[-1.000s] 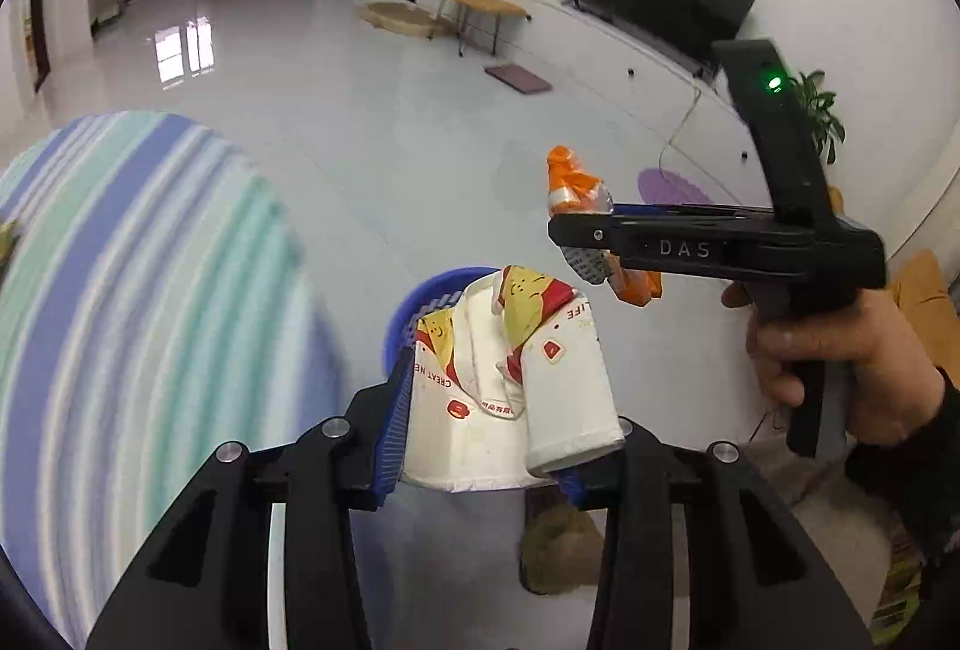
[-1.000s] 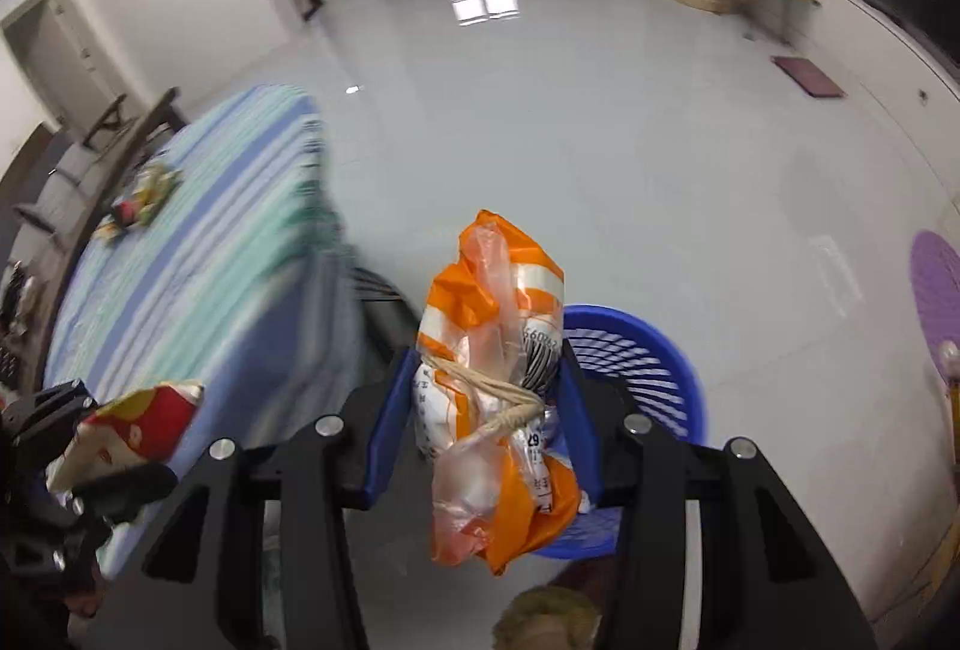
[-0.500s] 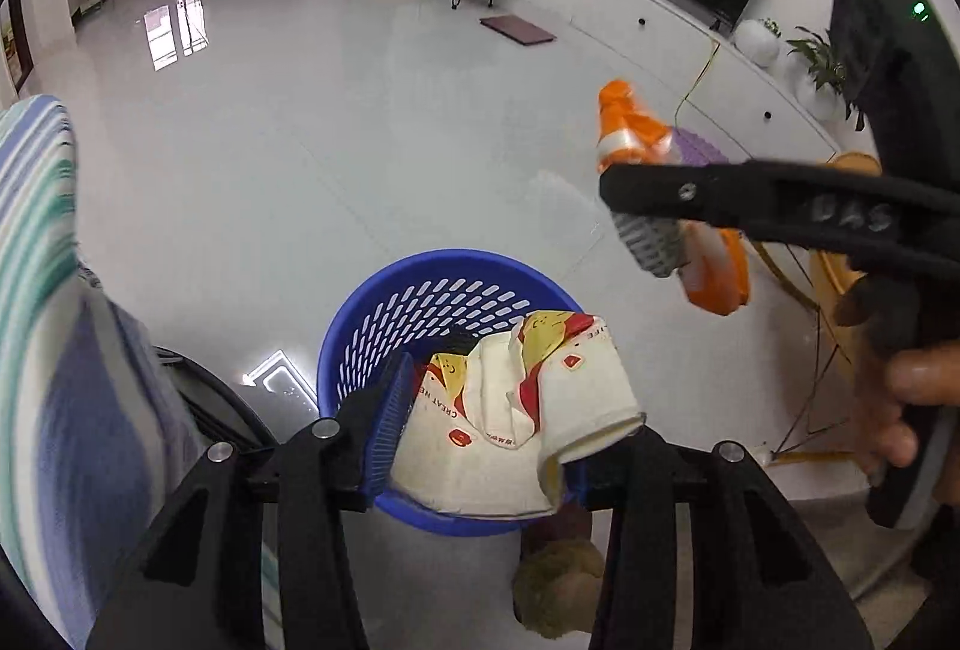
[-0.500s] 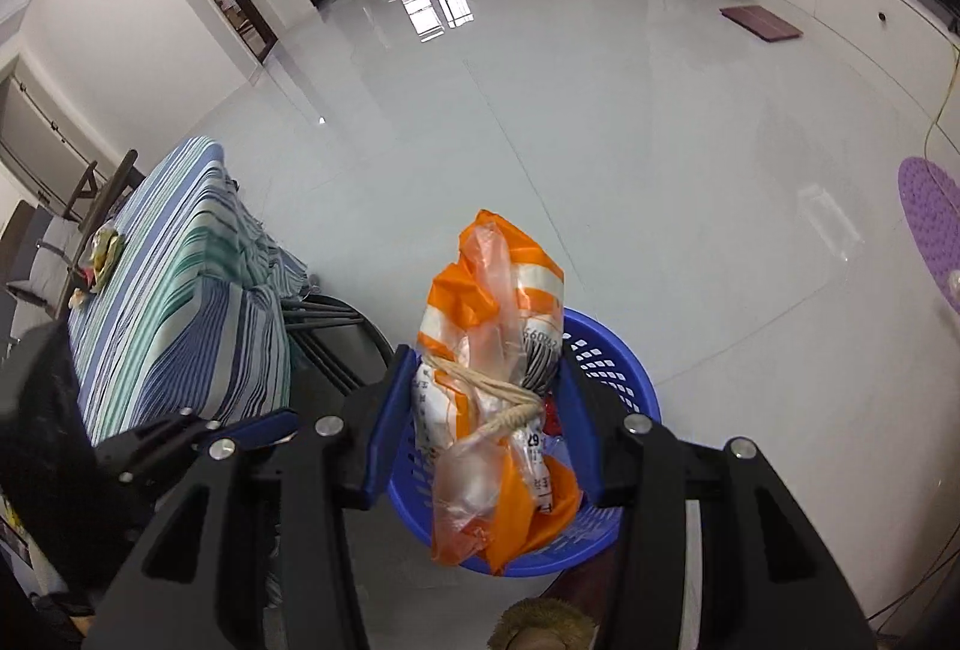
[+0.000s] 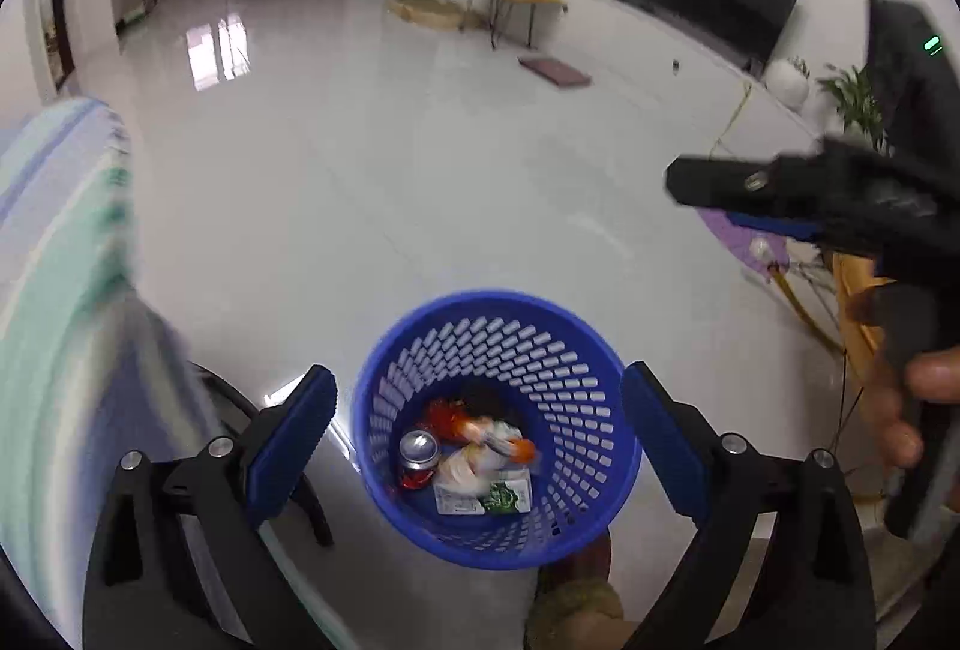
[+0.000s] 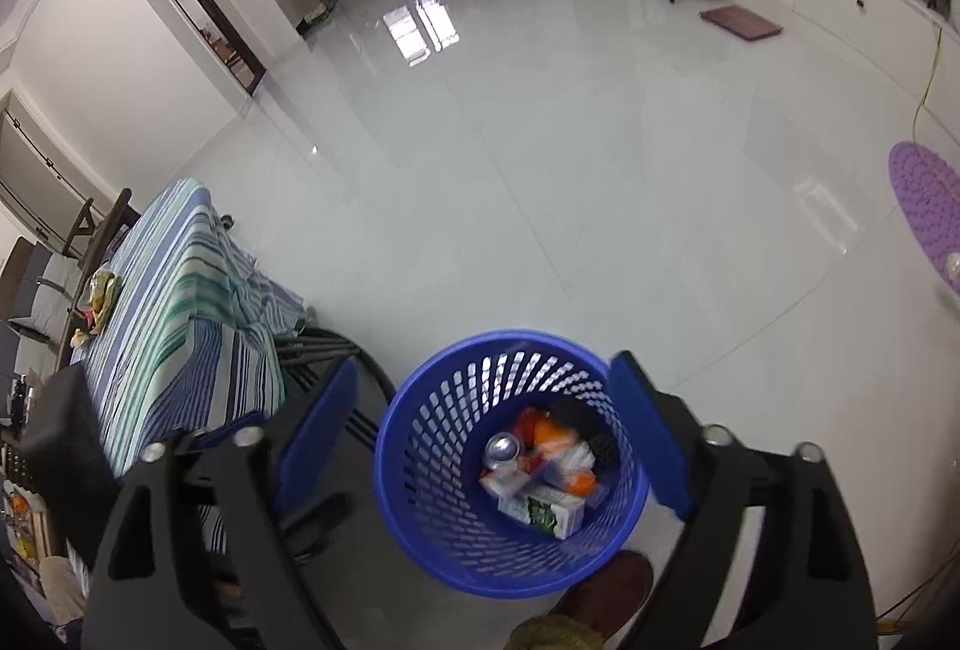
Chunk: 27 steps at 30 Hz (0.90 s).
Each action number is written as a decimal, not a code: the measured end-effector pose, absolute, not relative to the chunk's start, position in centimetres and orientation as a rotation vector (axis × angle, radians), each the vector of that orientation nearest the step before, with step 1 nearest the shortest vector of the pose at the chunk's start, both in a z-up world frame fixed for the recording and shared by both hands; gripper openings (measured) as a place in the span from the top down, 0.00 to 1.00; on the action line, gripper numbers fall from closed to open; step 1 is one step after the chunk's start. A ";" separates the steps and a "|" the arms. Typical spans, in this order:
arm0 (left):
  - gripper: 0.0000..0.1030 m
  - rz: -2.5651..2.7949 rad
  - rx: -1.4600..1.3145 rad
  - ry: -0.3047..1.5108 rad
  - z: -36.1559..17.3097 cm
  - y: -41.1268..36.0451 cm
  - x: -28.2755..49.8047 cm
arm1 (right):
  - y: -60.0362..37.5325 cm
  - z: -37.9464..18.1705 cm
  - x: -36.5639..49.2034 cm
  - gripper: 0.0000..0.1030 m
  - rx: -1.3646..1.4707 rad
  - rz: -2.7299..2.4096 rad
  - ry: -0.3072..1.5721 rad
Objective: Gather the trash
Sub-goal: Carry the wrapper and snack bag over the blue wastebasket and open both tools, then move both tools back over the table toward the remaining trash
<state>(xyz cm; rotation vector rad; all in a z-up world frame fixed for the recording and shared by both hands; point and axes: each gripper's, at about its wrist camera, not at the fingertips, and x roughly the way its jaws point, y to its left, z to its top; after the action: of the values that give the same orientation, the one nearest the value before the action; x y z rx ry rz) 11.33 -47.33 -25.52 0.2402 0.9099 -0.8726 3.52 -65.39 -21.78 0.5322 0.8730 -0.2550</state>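
A blue mesh basket (image 5: 600,440) (image 6: 420,500) stands on the floor right below both grippers. Inside lie a drinks can (image 5: 420,449) (image 6: 503,449), a green-and-white carton (image 5: 486,497) (image 6: 543,512) and an orange-and-white wrapper (image 5: 489,431) (image 6: 555,440). My left gripper (image 5: 477,380) hangs over the basket; its jaws are opening wide and nothing is between them. My right gripper (image 6: 485,365) is also above the basket, jaws opening and empty. In the left wrist view the right gripper's fingers (image 5: 720,185) show at the right, held by a hand (image 5: 912,410).
A table under a striped cloth (image 6: 168,320) stands left of the basket, with crumpled wrappers (image 6: 102,293) on its far end. Black metal legs (image 6: 336,344) reach toward the basket. A shoe (image 6: 606,590) is just in front of it. A purple mat (image 6: 930,212) lies far right.
Both grippers went from shut to wide open. The crumpled paper cup left the left jaws and the orange bag left the right jaws; both grippers came over the basket and lower.
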 end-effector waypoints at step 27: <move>0.05 -0.265 0.178 0.963 -20.4 -8.6 20.7 | -29.8 -17.3 11.0 0.05 -0.032 0.178 0.821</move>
<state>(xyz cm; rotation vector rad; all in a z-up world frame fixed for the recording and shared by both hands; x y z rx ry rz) 20.65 -8.60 -20.43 0.1784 0.9633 -0.2647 10.95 -29.84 -17.33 -0.0320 0.8207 0.1780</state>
